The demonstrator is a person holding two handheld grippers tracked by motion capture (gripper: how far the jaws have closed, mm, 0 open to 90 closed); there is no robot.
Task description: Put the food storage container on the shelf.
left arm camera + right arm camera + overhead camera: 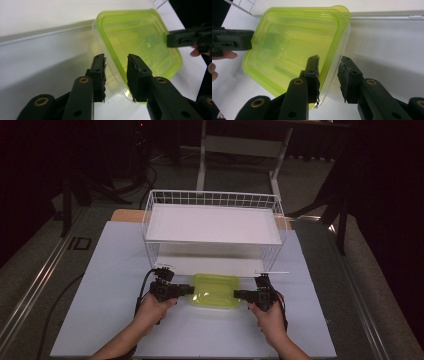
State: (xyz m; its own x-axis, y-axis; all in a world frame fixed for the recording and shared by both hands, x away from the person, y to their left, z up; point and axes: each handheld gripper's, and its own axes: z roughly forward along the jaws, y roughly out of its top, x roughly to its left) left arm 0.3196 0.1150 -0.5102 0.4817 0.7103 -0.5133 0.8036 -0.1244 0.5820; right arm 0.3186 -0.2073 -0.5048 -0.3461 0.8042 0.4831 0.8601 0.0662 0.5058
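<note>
A clear container with a lime-green lid (pixel 216 290) lies on the white table just in front of the wire basket. My left gripper (pixel 192 290) is at its left end and my right gripper (pixel 235 294) at its right end. In the left gripper view the left gripper (pixel 116 58) straddles the container (pixel 140 37) at its rim, one jaw over the lid and one outside the clear wall, with a small gap. In the right gripper view the right gripper (pixel 329 59) straddles the opposite rim of the container (pixel 294 45) the same way, its outer pad clear of the wall.
A white wire basket (pixel 210 194) with a raised white shelf stands right behind the container. The white table sheet (pixel 110 270) has free room to the left, right and front. A white desk frame (pixel 277 165) stands on the floor beyond.
</note>
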